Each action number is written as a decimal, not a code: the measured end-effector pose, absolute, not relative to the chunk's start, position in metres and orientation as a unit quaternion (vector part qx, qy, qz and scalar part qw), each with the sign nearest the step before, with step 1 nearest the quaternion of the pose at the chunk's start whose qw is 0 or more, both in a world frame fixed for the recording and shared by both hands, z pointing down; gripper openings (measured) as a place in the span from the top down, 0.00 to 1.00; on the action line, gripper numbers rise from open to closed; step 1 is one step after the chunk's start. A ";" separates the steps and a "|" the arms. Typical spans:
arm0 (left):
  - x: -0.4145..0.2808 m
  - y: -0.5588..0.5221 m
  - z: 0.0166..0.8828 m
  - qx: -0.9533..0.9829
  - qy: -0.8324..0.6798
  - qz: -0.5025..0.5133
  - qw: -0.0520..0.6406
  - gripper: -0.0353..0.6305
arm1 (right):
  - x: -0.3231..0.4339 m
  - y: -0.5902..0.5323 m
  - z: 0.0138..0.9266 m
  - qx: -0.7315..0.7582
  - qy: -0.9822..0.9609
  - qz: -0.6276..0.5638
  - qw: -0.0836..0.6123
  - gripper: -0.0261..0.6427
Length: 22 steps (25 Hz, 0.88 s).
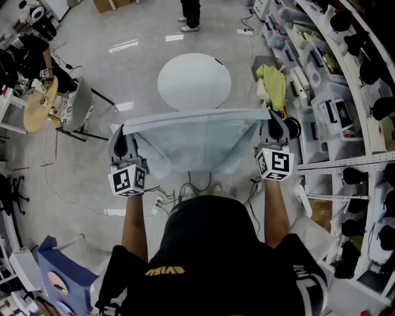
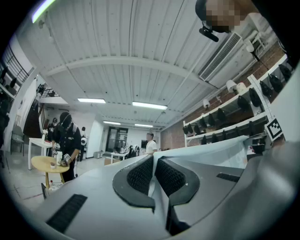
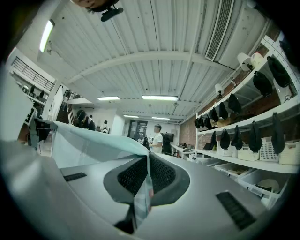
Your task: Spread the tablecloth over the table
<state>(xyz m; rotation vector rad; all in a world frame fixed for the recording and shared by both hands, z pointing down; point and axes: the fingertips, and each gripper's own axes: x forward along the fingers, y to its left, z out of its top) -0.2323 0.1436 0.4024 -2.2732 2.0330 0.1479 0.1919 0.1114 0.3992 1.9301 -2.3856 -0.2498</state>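
Note:
A pale blue-white tablecloth (image 1: 196, 141) hangs stretched between my two grippers, its top edge taut and level, its body drooping below. My left gripper (image 1: 121, 133) is shut on the cloth's left corner, and my right gripper (image 1: 274, 121) is shut on its right corner. A round white table (image 1: 194, 80) stands on the floor just beyond the cloth. In the left gripper view the cloth (image 2: 206, 152) is pinched between the dark ribbed pads (image 2: 140, 176) and runs off to the right. The right gripper view has the cloth (image 3: 89, 143) clamped in the pads (image 3: 161, 173) and stretching left.
Shelving (image 1: 345, 92) with bins and dark headgear lines the right side. A yellow-green cloth (image 1: 273, 83) lies by the shelves. A small round wooden table (image 1: 38, 105) and a chair (image 1: 77, 111) stand at left. Cables (image 1: 166, 194) trail on the floor. A person stands (image 1: 190, 15) beyond the table.

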 end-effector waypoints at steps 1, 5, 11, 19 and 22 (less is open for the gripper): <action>-0.227 0.144 0.402 -0.745 0.663 0.046 0.044 0.91 | 0.197 0.115 0.398 0.629 -0.773 -0.080 0.031 0.95; -0.208 0.151 0.406 -0.753 0.656 0.036 0.038 0.91 | 0.217 0.130 0.397 0.639 -0.765 -0.075 0.027 0.95; -0.196 0.159 0.405 -0.757 0.651 0.028 0.040 0.91 | 0.230 0.140 0.394 0.644 -0.762 -0.067 0.009 0.95; -0.165 0.147 0.393 -0.748 0.661 0.032 0.054 0.91 | 0.261 0.121 0.388 0.637 -0.768 -0.068 0.000 0.95; -0.154 0.142 0.387 -0.741 0.669 0.032 0.058 0.91 | 0.271 0.110 0.383 0.628 -0.775 -0.071 -0.001 0.95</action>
